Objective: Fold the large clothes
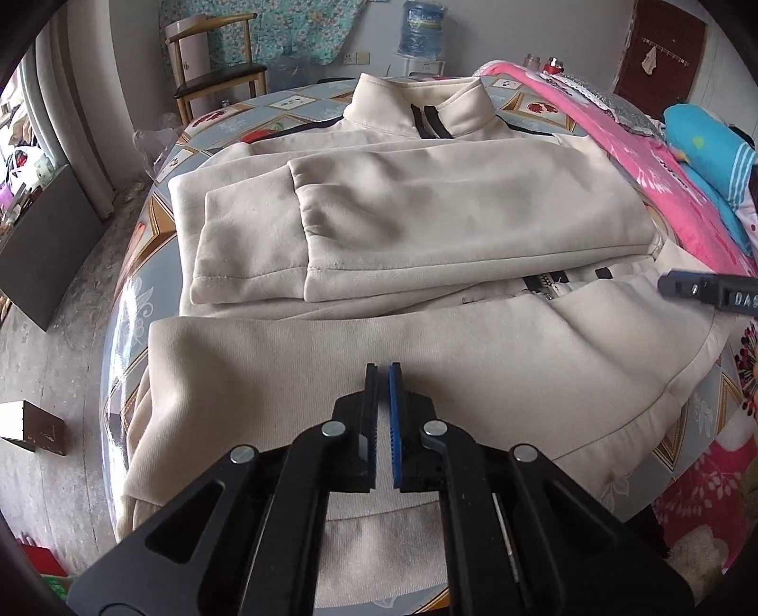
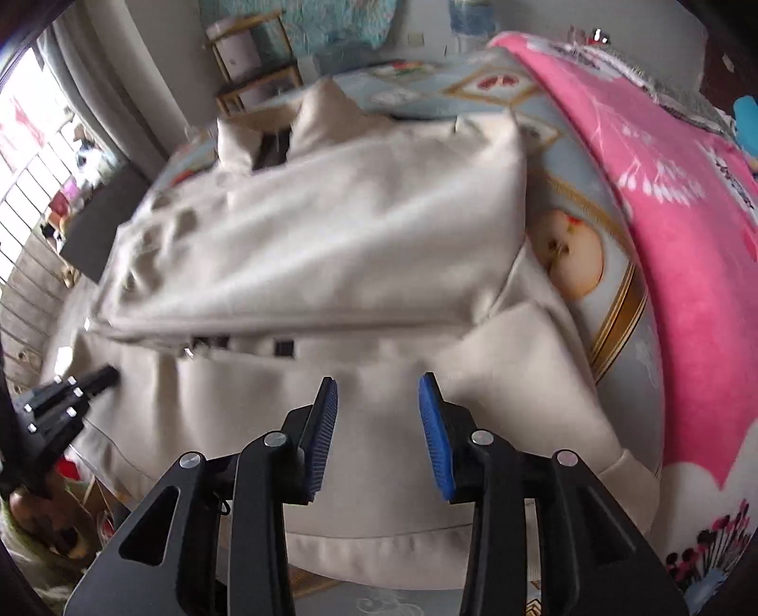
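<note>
Black linkage arms with round silver pivot pins, blue ribbed pads on the fingers (image 2: 322,426) of each tool.

One cream jacket (image 1: 379,222) lay on one table (image 1: 142,303) with a patterned cover. Two sleeves were folded across its front. Two grippers showed, the left gripper (image 1: 383,374) and the right gripper (image 2: 377,384). One pink blanket (image 1: 663,189) lay alongside. One wooden chair (image 1: 213,61) stood behind, and two water bottles (image 1: 421,28) stood by the wall.
</note>
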Available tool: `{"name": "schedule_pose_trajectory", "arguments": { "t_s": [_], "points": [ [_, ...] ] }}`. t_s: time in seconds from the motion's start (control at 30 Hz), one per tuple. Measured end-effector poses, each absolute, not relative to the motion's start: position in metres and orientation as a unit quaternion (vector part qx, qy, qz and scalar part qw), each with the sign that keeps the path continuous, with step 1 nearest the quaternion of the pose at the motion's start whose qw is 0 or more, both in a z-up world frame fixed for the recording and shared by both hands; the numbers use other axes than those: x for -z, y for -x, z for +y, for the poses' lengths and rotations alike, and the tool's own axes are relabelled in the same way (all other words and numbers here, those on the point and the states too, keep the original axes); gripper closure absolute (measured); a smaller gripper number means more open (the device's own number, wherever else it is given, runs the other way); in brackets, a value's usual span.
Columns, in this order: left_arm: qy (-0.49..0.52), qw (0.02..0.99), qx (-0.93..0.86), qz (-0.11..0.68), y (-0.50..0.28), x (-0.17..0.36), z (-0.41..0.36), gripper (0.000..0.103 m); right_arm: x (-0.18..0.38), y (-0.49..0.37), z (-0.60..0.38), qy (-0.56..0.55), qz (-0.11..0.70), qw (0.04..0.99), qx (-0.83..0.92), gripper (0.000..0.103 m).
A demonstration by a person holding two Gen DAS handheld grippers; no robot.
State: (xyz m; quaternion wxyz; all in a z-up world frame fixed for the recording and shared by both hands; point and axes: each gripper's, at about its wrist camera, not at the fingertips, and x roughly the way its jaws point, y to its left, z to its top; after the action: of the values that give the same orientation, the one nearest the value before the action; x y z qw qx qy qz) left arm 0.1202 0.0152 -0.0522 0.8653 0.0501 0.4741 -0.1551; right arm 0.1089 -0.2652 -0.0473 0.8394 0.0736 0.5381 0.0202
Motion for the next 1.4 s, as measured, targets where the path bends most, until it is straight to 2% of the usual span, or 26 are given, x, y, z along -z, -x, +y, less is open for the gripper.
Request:
{"name": "schedule_pose_trajectory", "arguments": {
  "t_s": [0.1, 0.17, 0.2, 0.23, 0.47, 0.57, 0.63, 0.73, 0.87, 1.0, 1.1, 1.27, 1.4],
  "points": [
    [-0.049, 0.866, 0.151, 0.473, -0.121, 0.052, 0.015, 0.097, 0.053, -0.109, -0.249, -0.016, 0.532, 0.846, -0.017, 0.066],
    [-0.050, 0.868, 0.148, 0.471, -0.120, 0.053, 0.014, 0.097, 0.053, -0.110, -0.244, -0.006, 0.529, 0.849, -0.020, 0.081],
    [-0.050, 0.869, 0.147, 0.469, -0.120, 0.053, 0.014, 0.098, 0.051, -0.110, -0.243, -0.002, 0.528, 0.849, -0.018, 0.094],
    [-0.051, 0.870, 0.146, 0.468, -0.120, 0.053, 0.014, 0.098, 0.050, -0.111, -0.241, 0.004, 0.528, 0.849, -0.013, 0.097],
    [-0.040, 0.872, 0.143, 0.466, -0.129, 0.052, 0.018, 0.103, 0.016, -0.117, -0.249, -0.010, 0.471, 0.882, 0.017, 0.099],
    [-0.036, 0.874, 0.141, 0.464, -0.133, 0.053, 0.019, 0.103, 0.035, -0.127, -0.253, -0.004, 0.484, 0.874, 0.035, 0.099],
    [-0.041, 0.875, 0.141, 0.461, -0.132, 0.053, 0.018, 0.103, 0.056, -0.130, -0.253, 0.038, 0.485, 0.870, 0.078, 0.100],
    [-0.050, 0.877, 0.140, 0.457, -0.131, 0.053, 0.016, 0.103, 0.049, -0.126, -0.262, -0.001, 0.484, 0.872, 0.077, 0.100],
    [-0.049, 0.877, 0.142, 0.456, -0.131, 0.053, 0.017, 0.103, 0.012, -0.106, -0.268, -0.057, 0.449, 0.892, 0.015, 0.100],
    [-0.049, 0.877, 0.144, 0.455, -0.131, 0.053, 0.017, 0.103, -0.006, -0.090, -0.220, -0.043, 0.452, 0.883, -0.117, 0.096],
    [-0.046, 0.878, 0.146, 0.454, -0.130, 0.053, 0.018, 0.103, 0.009, -0.087, -0.171, -0.015, 0.476, 0.859, -0.190, 0.096],
    [-0.051, 0.878, 0.151, 0.451, -0.130, 0.053, 0.018, 0.103, 0.052, -0.109, -0.128, 0.037, 0.512, 0.840, -0.177, 0.096],
    [-0.048, 0.890, 0.165, 0.423, -0.117, 0.033, 0.025, 0.103, 0.055, -0.128, -0.136, -0.006, 0.504, 0.845, -0.177, 0.096]
  ]
}}
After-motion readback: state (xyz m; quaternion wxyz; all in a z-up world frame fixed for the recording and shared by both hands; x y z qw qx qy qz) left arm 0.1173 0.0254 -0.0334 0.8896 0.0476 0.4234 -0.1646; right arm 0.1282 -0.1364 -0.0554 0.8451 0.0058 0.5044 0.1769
